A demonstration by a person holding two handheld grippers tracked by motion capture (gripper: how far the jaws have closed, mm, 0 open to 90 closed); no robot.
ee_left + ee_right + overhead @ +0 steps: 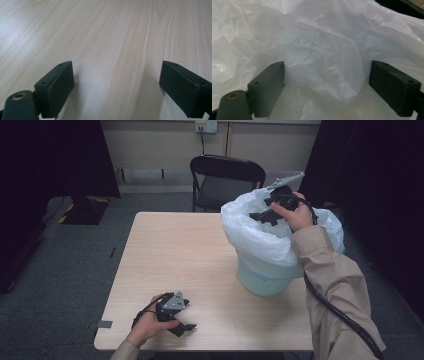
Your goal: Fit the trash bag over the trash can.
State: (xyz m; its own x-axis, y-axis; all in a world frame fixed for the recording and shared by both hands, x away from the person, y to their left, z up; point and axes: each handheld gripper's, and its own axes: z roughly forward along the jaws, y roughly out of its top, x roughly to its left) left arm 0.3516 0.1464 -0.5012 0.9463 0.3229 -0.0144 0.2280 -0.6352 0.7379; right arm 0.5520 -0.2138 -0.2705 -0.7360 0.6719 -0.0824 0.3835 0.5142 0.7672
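Right tool [327,82] gapes over the bag [265,240]; left tool [116,85] rests on table [175,250]

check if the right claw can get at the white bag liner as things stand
Probably yes: the right claw hangs open over the bin's mouth, with the white bag liner directly ahead between its jaws and nothing in between.

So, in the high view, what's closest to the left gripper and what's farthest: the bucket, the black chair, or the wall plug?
From the left gripper, at the table's near edge:
1. Bucket, on the table's right side.
2. Black chair, behind the table's far edge.
3. Wall plug, up on the back wall.
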